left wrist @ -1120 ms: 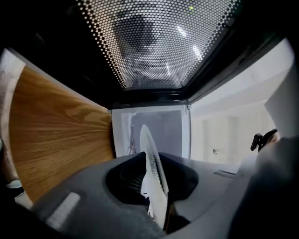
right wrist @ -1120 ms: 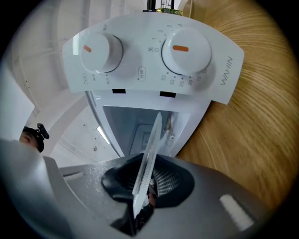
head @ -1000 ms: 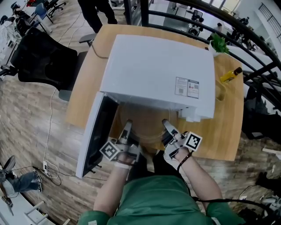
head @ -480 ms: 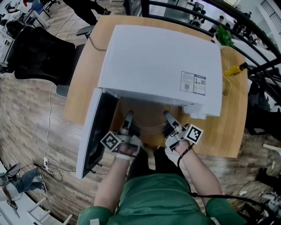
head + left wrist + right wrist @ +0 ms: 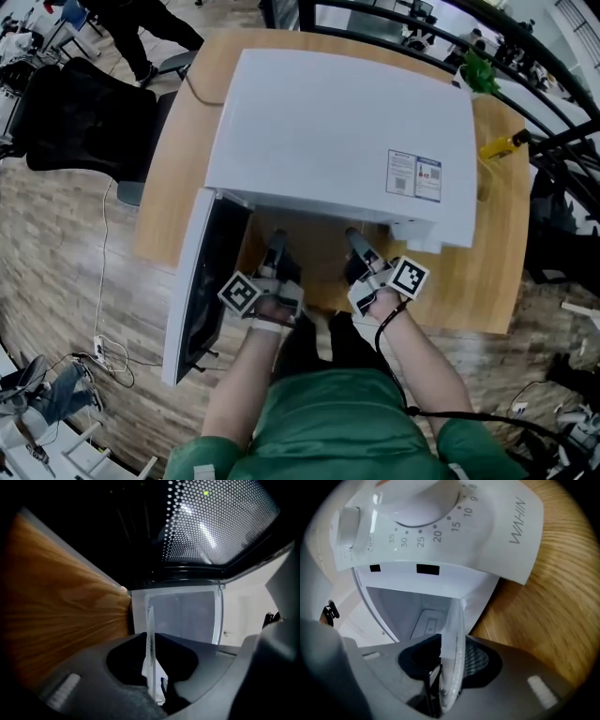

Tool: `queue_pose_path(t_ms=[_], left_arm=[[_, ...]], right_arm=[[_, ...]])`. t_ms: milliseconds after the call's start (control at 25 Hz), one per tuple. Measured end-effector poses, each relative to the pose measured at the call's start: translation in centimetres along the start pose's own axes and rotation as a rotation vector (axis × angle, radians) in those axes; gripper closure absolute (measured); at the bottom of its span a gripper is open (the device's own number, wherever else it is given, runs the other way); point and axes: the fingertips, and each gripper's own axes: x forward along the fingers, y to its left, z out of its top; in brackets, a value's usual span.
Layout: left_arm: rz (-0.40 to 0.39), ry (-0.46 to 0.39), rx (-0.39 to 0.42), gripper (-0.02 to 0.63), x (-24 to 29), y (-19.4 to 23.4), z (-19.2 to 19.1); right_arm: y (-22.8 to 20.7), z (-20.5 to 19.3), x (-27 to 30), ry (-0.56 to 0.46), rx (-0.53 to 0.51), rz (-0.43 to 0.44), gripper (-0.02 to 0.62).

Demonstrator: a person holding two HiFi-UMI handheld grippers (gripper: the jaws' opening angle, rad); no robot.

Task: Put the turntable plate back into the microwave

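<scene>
Head view looks steeply down on the microwave point(image 5: 337, 131); both gripper views look closely into it from its front.

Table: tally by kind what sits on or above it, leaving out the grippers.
Microwave: 1
Glass plate: 1
Yellow bottle: 1
Green plant: 1
Total: 4

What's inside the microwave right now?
The turntable plate, seen edge-on at the opening, against a pale back wall. The cavity floor doesn't show: the microwave covers it from above in the head view.
</scene>
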Motion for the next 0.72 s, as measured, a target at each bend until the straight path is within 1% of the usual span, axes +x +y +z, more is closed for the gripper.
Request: queue_pose_path(t_ms=[120, 200, 600, 720], left_arm=[[0.011, -0.021, -0.025, 0.557, 0.3, 0.2, 0.2], [0.015, -0.036, -0.045, 0.557, 0.7, 0.2, 0.4], [0.022, -0.046, -0.072, 0.557, 1.3, 0.1, 0.8], [0.038, -0.048, -0.069, 0.554, 1.4, 0.5, 0.8]], right_arm=[[0.2, -0.5, 0.0, -0.004, 0.004, -0.024, 0.441], [0.5, -1.4, -0.2, 0.007, 0.017, -0.028, 0.431], [0.8, -7.7, -2.0, 0.101, 0.052, -0.047, 0.431], [0.4, -8.7, -1.8, 0.118, 0.071, -0.064, 0.467]])
